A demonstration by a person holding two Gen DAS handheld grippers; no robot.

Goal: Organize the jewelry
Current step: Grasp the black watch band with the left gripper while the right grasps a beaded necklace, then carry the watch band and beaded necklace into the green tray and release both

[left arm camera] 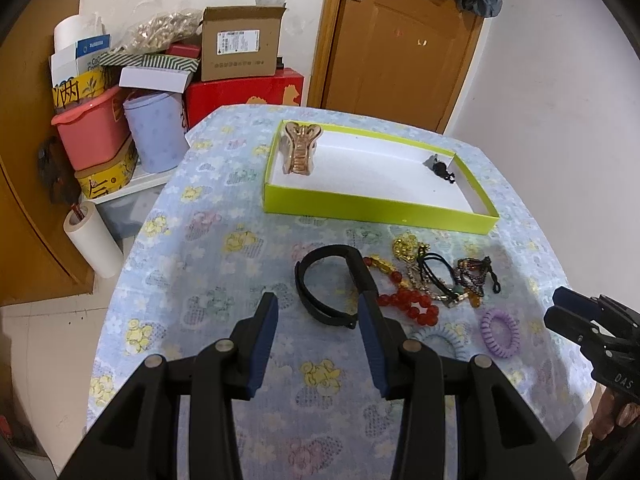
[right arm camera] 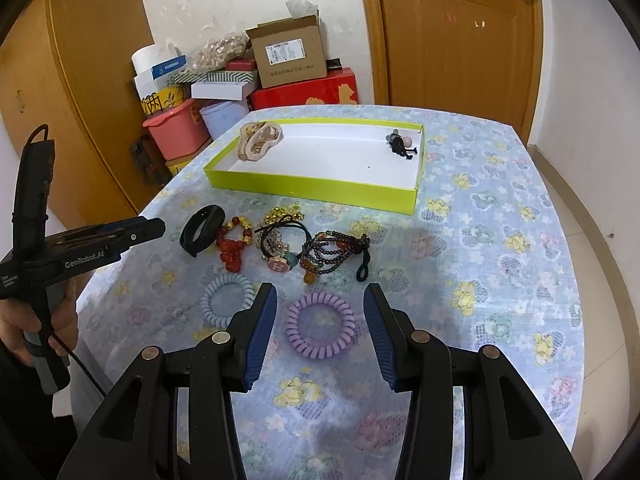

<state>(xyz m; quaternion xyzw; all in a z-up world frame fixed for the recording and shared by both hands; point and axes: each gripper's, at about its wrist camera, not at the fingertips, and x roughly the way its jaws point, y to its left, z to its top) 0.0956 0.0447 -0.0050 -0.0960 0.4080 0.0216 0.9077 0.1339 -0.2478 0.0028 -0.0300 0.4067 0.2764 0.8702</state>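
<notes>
The desk [right arm camera: 480, 240], covered in pale blue floral cloth, carries a shallow lime-green cardboard tray [right arm camera: 316, 190] at twelve o'clock, jewelry heaped centrally, a lilac spiral hair tie [right arm camera: 320, 330] at six.

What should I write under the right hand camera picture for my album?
Open right gripper hovers over a purple hair tie, green tray waiting behind.

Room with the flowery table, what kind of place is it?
Probably a room in someone's home: a wooden door, a flowery tablecloth, and a pile of boxes stacked in the corner.
</notes>
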